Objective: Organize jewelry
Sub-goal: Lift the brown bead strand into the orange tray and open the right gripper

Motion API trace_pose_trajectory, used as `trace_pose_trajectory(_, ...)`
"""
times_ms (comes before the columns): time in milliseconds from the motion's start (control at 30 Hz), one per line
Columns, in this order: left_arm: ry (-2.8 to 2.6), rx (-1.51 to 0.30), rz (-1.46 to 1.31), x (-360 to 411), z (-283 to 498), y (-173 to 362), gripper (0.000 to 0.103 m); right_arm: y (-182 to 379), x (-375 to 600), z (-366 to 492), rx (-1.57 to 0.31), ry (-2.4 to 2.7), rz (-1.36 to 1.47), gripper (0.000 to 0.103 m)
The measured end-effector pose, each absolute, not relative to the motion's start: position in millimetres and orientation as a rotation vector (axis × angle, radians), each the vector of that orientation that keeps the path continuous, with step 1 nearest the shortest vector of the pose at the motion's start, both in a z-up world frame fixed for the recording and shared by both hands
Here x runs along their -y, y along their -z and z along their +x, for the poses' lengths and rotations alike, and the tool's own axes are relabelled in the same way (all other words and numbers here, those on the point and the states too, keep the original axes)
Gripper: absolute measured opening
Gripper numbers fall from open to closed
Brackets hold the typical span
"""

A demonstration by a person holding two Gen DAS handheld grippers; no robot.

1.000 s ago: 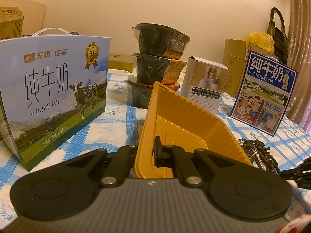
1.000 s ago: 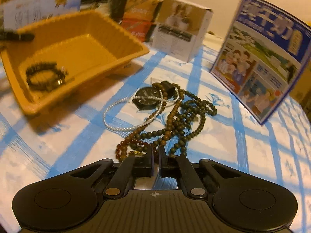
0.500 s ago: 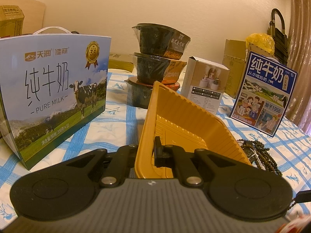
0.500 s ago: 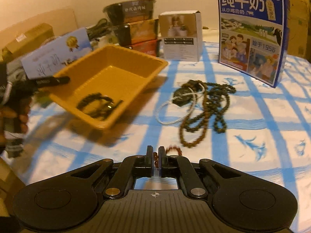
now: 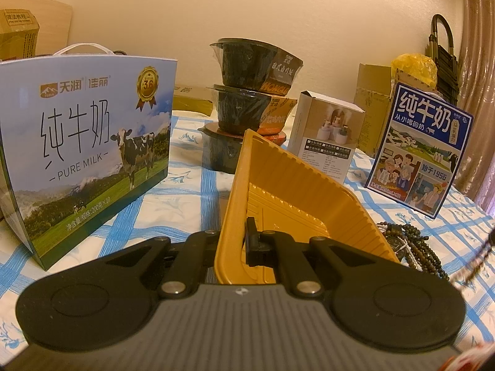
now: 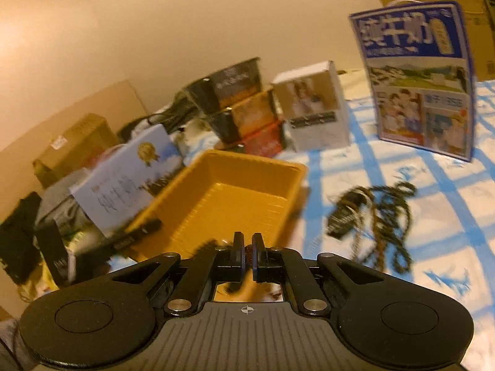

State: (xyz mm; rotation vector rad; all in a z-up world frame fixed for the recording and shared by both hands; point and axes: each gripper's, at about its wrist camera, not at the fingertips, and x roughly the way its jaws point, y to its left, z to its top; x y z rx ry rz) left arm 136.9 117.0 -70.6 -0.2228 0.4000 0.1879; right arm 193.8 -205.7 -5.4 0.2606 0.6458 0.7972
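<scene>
My left gripper (image 5: 235, 241) is shut on the near rim of the yellow plastic tray (image 5: 294, 185), holding it tilted; in the right wrist view its dark fingers (image 6: 136, 235) clamp the tray (image 6: 247, 198) at the left edge. My right gripper (image 6: 247, 247) hovers at the tray's near side, shut on a string of reddish-brown beads (image 6: 247, 251) that hangs below the jaws. A dark bracelet (image 6: 205, 245) lies blurred inside the tray. The remaining pile of bead necklaces, pearls and a watch (image 6: 380, 216) rests on the cloth right of the tray (image 5: 408, 244).
A checked blue-and-white cloth (image 5: 185, 204) covers the surface. A large milk carton (image 5: 83, 154) stands left, stacked black bowls (image 5: 250, 92) and a white box (image 5: 328, 136) behind the tray, a blue milk box (image 5: 423, 151) at the right. Cardboard boxes line the wall.
My right gripper has risen off the cloth with the reddish-brown beads, rolled, and swung left toward the tray. The left gripper and tray have stayed put.
</scene>
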Motion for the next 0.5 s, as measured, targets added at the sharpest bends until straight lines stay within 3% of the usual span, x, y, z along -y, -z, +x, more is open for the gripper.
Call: trace_pose_trajectory(500,-0.186,-0.4,-0.236,-118,135,72,0.005,9,77,215,-0.67,-0.997,0.239,0.004)
